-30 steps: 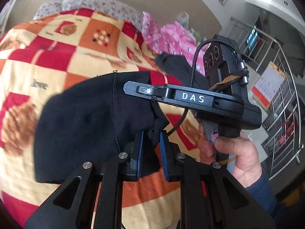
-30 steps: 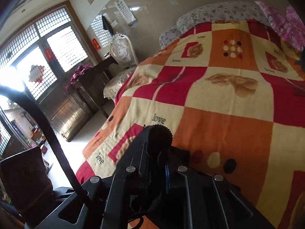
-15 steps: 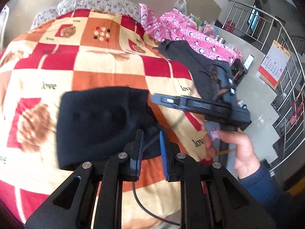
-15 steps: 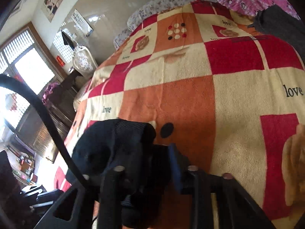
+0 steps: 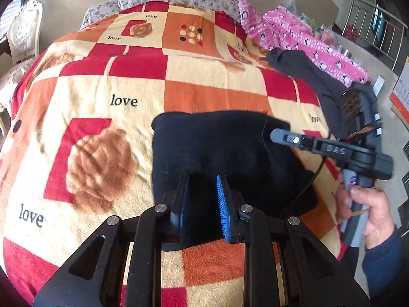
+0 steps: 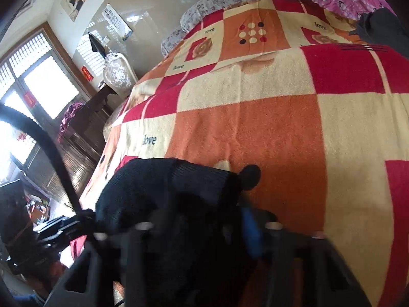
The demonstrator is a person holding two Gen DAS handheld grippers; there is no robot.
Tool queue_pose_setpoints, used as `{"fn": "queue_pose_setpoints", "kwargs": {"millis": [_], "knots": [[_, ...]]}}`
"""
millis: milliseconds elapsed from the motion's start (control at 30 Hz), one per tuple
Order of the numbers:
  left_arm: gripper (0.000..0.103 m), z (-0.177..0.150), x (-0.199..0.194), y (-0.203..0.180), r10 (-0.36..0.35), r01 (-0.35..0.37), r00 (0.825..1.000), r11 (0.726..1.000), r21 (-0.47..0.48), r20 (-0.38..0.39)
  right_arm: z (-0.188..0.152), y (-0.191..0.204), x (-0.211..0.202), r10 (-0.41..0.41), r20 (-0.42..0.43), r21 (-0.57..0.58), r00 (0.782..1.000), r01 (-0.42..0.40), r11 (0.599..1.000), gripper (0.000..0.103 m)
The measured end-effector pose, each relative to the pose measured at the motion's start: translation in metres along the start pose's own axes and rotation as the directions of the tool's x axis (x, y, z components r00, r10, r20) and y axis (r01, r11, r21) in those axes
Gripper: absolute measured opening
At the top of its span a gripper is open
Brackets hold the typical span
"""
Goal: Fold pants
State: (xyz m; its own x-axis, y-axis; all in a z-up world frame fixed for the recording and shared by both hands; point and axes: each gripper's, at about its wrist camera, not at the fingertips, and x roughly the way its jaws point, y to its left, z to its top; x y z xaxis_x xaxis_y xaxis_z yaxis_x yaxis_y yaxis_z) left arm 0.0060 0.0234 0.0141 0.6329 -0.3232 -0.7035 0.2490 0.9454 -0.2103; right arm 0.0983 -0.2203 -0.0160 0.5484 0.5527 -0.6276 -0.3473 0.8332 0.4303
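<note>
Black pants (image 5: 219, 151) lie folded into a compact bundle on a checked blanket (image 5: 102, 97), with both grippers at their near edge.

The left gripper (image 5: 202, 204) is held narrowly open, blue pads (image 5: 223, 204) apart over the pants' near edge, nothing clamped. The right gripper (image 6: 204, 232) is blurred and buried in black cloth; its opening cannot be told. In the left view its finger tip (image 5: 281, 136) lies against the bundle's right side, handle gripped by the right hand (image 5: 368, 212). Farther off, a grey garment (image 5: 301, 66) and pink penguin-print fabric (image 5: 301, 38) are piled at the blanket's right edge; a window (image 6: 38, 89) is seen beyond.
</note>
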Motion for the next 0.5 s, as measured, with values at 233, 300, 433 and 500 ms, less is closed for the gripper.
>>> {"fn": "queue_pose_setpoints", "kwargs": {"millis": [233, 300, 433, 500], "knots": [[0.020, -0.003, 0.012, -0.024, -0.080, 0.081, 0.997, 0.996, 0.046, -0.021, -0.018, 0.021, -0.045, -0.069, 0.043, -0.096, 0.997, 0.073, 0.993, 0.005], [0.020, -0.004, 0.021, -0.030, -0.072, 0.074, 0.997, 0.996, 0.050, -0.028, -0.025, 0.013, -0.035, -0.130, 0.010, -0.088, 0.991, 0.130, 0.988, 0.005], [0.020, -0.003, 0.022, -0.036, -0.049, 0.050, 0.999, 0.997, 0.054, -0.018, -0.031, -0.001, -0.026, -0.163, -0.007, -0.058, 0.987, 0.163, 0.985, 0.006], [0.020, -0.001, 0.017, -0.036, -0.057, 0.058, 0.998, 0.997, 0.054, -0.017, -0.029, -0.002, -0.037, -0.156, 0.019, -0.032, 0.988, 0.157, 0.987, 0.007]]}}
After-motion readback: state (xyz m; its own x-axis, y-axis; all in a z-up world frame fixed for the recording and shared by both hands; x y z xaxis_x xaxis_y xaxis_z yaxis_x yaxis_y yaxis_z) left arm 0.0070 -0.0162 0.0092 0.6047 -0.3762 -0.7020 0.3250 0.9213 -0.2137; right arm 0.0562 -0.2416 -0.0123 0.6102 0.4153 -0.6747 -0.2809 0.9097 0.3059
